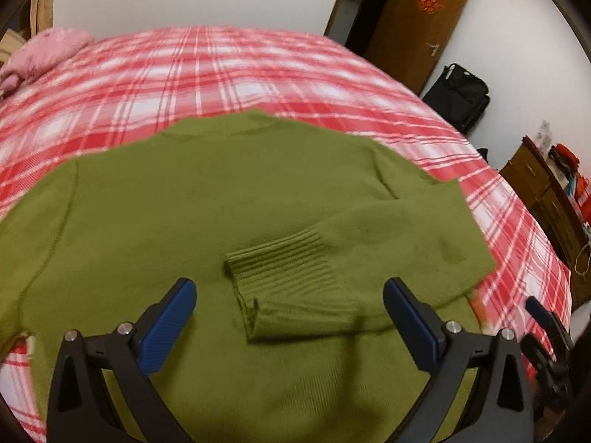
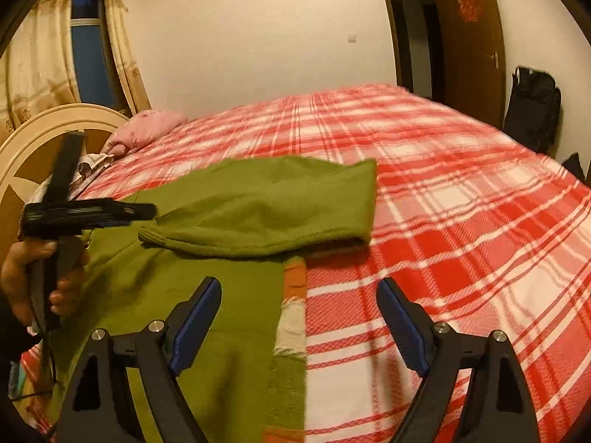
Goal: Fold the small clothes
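A green knitted sweater (image 1: 177, 221) lies flat on the red plaid bed cover (image 1: 221, 70). One sleeve is folded across its body, and the ribbed cuff (image 1: 284, 273) ends just ahead of my left gripper (image 1: 290, 295), which hovers open over the sweater's lower part with nothing between its blue pads. In the right wrist view the folded sleeve (image 2: 266, 206) lies across the sweater (image 2: 207, 332). My right gripper (image 2: 299, 289) is open and empty above the sweater's side edge, one finger over the knit and the other over the bed cover (image 2: 461, 229).
A pink pillow (image 2: 147, 129) and a cream headboard (image 2: 44, 136) stand at the bed's far left. A person's hand (image 2: 33, 273) grips the left gripper's handle. A brown door (image 1: 417, 26), black bag (image 1: 458, 96) and wooden cabinet (image 1: 546, 199) are beyond the bed's right side.
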The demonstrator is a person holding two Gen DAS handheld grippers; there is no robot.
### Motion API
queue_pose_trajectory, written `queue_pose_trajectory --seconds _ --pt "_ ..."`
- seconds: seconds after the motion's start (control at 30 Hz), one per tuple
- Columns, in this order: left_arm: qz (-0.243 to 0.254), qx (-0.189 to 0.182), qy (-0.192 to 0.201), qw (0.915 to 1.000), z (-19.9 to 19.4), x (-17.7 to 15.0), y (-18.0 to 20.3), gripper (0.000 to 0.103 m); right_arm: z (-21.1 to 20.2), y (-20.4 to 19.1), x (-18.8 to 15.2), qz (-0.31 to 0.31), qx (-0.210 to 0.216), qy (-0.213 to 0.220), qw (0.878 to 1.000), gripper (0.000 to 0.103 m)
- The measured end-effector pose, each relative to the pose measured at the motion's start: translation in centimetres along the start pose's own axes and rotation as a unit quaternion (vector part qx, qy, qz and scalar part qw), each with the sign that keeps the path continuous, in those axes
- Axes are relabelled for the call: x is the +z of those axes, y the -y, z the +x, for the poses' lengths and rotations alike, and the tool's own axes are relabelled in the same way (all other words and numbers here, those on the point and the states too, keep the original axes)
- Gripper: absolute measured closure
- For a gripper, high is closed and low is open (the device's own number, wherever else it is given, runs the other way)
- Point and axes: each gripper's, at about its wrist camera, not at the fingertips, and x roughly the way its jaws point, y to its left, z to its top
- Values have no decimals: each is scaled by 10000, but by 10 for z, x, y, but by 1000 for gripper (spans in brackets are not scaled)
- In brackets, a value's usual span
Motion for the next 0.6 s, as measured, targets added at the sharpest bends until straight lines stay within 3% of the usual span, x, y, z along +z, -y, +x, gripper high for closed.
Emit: queue_pose_trajectory --seconds 0.23,0.3,0.33,0.37,0.4,0.43,0.6 --pt "52 141 -187 9997 27 -2 8 14 -4 -11 -3 -170 70 215 9996 17" --pt "110 117 -180 9997 27 0 10 29 -5 -13 -4 -198 53 254 9995 17" --pt "120 113 -164 9997 27 1 10 47 -5 -14 -4 -201 47 271 9994 17" --pt "126 40 -146 9998 24 2 9 73 -5 -14 -5 -198 53 277 9994 17" --pt "125 -46 -175 9998 25 4 8 85 -5 -14 -5 -196 41 280 9994 17" --pt "94 -212 -218 9995 23 6 8 90 -4 -13 -6 -199 32 275 9994 17" --pt "158 -302 329 9989 -20 20 11 92 0 -15 -8 -256 19 219 9994 17"
